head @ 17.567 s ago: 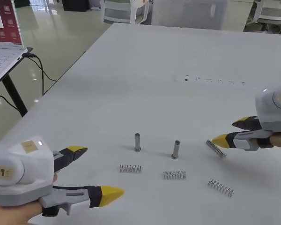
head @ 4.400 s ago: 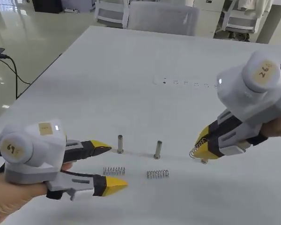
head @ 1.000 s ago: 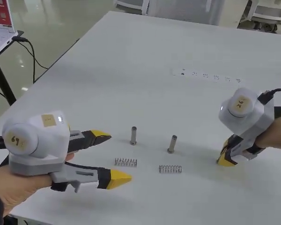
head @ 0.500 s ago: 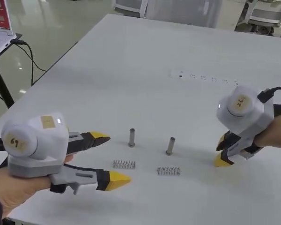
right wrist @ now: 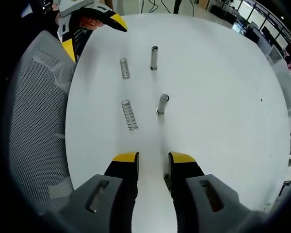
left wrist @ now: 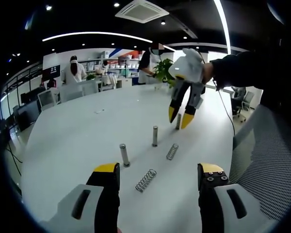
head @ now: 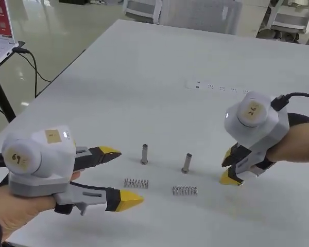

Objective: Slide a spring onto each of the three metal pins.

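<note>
White table (head: 195,62): plain matt top that carries every part; a row of sockets (head: 221,87) sits flush in it on the far side.
Left pin (head: 144,154): metal, upright on its wider foot, shaft bare, left of the table's middle.
Middle pin (head: 186,162): upright and bare, to the right of the left pin and slightly nearer.
Right pin (left wrist: 178,121): upright, furthest right of the three. In the head view the right gripper hides it.
Fitted spring (left wrist: 178,124): coiled round the right pin's shaft, as the left gripper view shows.
Left spring (head: 136,182): lying flat on the near side of the left pin, close to it but not touching.
Right spring (head: 185,191): lying flat on the near side of the middle pin, also apart from it.
Left gripper (head: 121,175): held in a hand at the near left, roughly level above the table and pointing right. Its yellow-tipped jaws are spread wide and hold nothing, and the left spring lies just beyond them.
Right gripper (head: 229,165): held at the right, pointing steeply down at the table. The jaws stand a narrow gap apart, their tips on either side of the right pin. Its own view shows the pin close to the inner face of one jaw, not pinched by both. Whether that jaw touches it cannot be told.
</note>
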{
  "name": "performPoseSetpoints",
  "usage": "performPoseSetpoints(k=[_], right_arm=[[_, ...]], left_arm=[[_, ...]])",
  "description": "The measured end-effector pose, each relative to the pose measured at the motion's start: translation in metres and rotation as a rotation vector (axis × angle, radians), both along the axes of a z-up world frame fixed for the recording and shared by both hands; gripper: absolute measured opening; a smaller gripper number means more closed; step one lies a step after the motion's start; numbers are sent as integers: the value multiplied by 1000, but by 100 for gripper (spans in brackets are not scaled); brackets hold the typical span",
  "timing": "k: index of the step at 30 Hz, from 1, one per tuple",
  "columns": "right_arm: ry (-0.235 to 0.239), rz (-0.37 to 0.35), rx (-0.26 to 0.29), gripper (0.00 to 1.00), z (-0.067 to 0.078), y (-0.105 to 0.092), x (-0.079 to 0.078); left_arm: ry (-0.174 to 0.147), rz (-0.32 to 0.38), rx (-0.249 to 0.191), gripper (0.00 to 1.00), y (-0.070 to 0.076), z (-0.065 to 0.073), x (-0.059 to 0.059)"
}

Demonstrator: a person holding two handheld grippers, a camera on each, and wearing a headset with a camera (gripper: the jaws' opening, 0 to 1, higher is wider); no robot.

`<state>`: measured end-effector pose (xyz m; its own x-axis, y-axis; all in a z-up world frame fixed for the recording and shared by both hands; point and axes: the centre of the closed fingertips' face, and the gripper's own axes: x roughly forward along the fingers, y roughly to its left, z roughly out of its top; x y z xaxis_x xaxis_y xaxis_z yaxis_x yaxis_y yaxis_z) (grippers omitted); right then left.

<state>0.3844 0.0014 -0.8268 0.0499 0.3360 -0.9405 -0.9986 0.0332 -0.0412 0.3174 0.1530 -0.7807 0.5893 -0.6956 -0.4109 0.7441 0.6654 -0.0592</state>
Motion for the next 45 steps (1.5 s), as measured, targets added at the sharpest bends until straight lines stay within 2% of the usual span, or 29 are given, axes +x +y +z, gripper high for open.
performPoseSetpoints(k=[15,19,31,45], right_arm=[[29,108,9,23,-13,35,-26],[43,130,9,22,-22,43,-30],[47,162,-19,18,-38,46,-30],[18,195,-31,13,-39,45,-29]], left_arm=[[3,-5,2,63,-2,0,-1],[5,-7,4,63,-2,0,-2],[8,-14,8,62,-4,-1,-3],[9,-35,9,61,-10,-1,-3]])
